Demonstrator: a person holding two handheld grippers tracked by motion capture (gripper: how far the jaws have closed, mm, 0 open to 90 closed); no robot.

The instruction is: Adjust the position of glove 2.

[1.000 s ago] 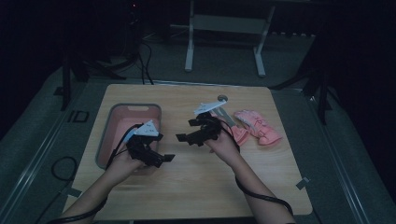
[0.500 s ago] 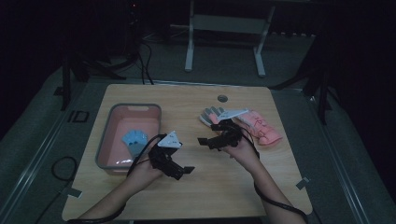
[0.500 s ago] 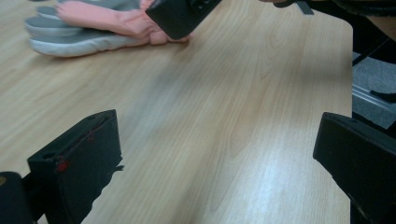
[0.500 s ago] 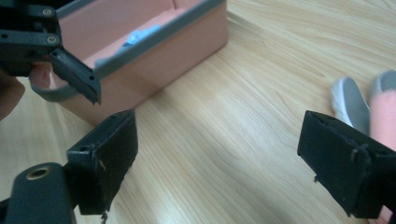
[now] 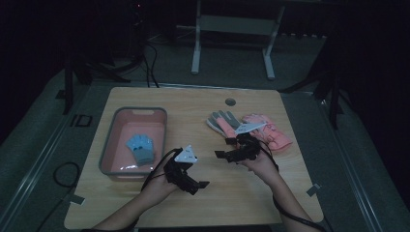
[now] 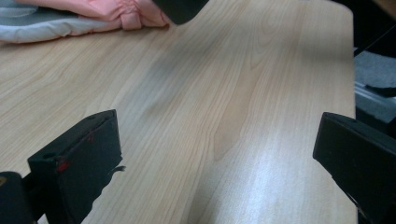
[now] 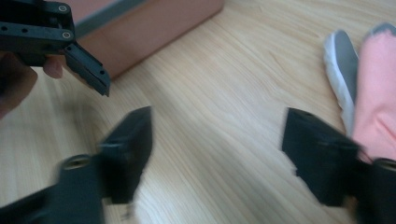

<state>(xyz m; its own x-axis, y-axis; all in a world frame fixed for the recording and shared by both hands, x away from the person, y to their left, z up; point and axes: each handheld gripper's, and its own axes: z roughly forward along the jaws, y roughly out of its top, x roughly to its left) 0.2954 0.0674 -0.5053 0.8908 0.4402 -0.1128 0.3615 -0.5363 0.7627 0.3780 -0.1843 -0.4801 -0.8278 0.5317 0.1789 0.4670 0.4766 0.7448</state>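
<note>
Fingers (image 6: pixel 84 154) spread, two gloves (image 5: pixel 251 129), one tray (image 5: pixel 112 145)

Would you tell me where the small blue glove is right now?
In the high view, the blue glove lies inside the pink bin at table left.

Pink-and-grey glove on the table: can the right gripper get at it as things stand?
Probably yes. The right gripper hangs just in front of the pink-and-grey glove, its jaws apart though lately closing, nothing between them. Bare table lies between; the glove sits beside one jaw. The left gripper is off to the side.
</note>
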